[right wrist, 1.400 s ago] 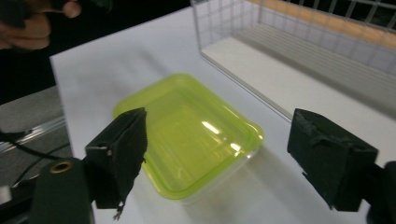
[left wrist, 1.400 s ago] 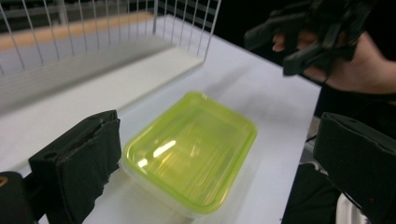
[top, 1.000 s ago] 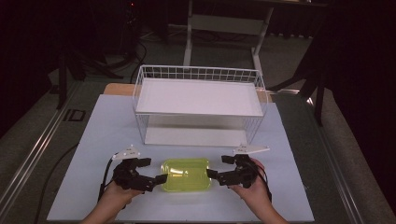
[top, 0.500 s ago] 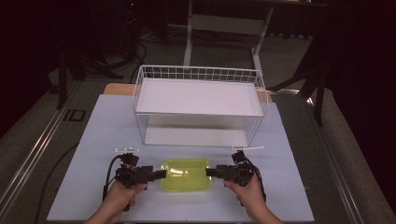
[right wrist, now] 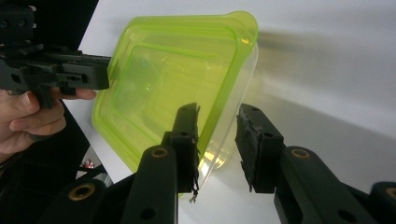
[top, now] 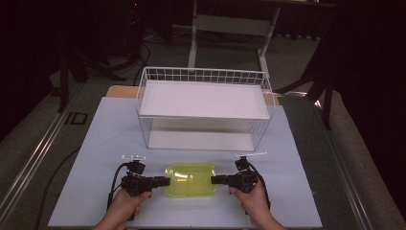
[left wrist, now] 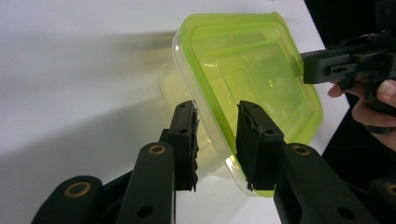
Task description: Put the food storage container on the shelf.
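High view: a yellow-green lidded container point(top: 190, 178) lies on the white table sheet point(top: 95, 143), in front of the white wire basket point(top: 205, 108) and well apart from it. Left gripper point(top: 160, 181) is at the container's left end, right gripper point(top: 218, 179) at its right end, both lying about level and pointing to the container's middle. The person's hands come from the near edge of the table, one on each side of the container.

Left gripper view: the jaws are narrow, w/ the container's rim and lid edge between them. They have just been closing. The right-hand pad point(left wrist: 252, 140) sits on the green lid, the other pad point(left wrist: 187, 140) is against the clear wall under the rim, so it looks like a grip on the container, approx. at the middle of its short side. The other gripper bites the far end of the container.

Right gripper view: jaws also just been closing, narrow now. The left pad point(right wrist: 186, 140) touches the lid; the other one point(right wrist: 254, 144) is just beside the clear wall, and I cannot tell if it presses already.
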{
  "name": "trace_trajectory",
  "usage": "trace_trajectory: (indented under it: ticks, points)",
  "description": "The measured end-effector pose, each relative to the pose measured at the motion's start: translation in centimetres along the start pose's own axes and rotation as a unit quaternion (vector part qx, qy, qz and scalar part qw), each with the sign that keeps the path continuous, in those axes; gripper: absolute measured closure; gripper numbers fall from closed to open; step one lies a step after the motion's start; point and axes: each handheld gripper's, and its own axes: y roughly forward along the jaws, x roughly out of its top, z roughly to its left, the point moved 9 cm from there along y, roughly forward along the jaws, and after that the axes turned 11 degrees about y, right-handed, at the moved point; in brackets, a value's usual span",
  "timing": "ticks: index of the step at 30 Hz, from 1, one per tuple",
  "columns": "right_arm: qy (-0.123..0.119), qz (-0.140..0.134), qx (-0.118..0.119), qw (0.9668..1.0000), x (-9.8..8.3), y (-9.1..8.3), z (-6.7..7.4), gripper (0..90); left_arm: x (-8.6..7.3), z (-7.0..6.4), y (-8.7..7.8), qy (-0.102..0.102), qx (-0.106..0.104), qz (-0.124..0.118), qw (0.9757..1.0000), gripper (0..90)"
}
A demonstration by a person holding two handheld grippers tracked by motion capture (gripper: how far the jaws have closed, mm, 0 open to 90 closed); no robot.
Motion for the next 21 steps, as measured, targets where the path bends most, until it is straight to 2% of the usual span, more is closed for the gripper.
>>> trace_trajectory:
  ticks: [4, 9, 16, 17, 18, 20, 21]
  points:
    - [0.005, 0.003, 0.001, 1.0000, 0.0, 0.2, 0.1, 71.9, -0.1, -0.1, 0.0, -0.003, -0.006, 0.002, 1.0000, 71.8]
    - [-0.003, 0.002, -0.003, 1.0000, -0.3, 0.5, 0.5, 74.7, -0.4, -0.8, 0.2, -0.005, 0.000, 0.010, 0.9999, 74.6]
    - [-0.005, -0.005, -0.006, 1.0000, -0.6, 0.2, 0.8, 75.9, -0.5, -1.1, 0.1, -0.004, 0.011, 0.007, 0.9999, 76.1]
    - [-0.005, -0.005, -0.003, 1.0000, -0.7, 0.1, 0.9, 77.7, -0.7, -1.4, 0.0, -0.015, 0.016, 0.007, 0.9997, 77.8]
    - [-0.002, -0.006, -0.004, 1.0000, -0.7, 0.0, 1.0, 78.6, -0.7, -1.6, -0.2, -0.015, 0.021, 0.008, 0.9996, 78.7]
    - [-0.007, -0.014, -0.007, 0.9999, -0.6, -0.2, 1.2, 79.9, -0.1, -2.0, -0.6, 0.000, 0.040, -0.005, 0.9992, 81.0]
    - [-0.007, -0.014, -0.007, 0.9999, -0.6, -0.2, 1.2, 79.9, -0.1, -2.0, -0.6, 0.000, 0.040, -0.005, 0.9992, 81.1]
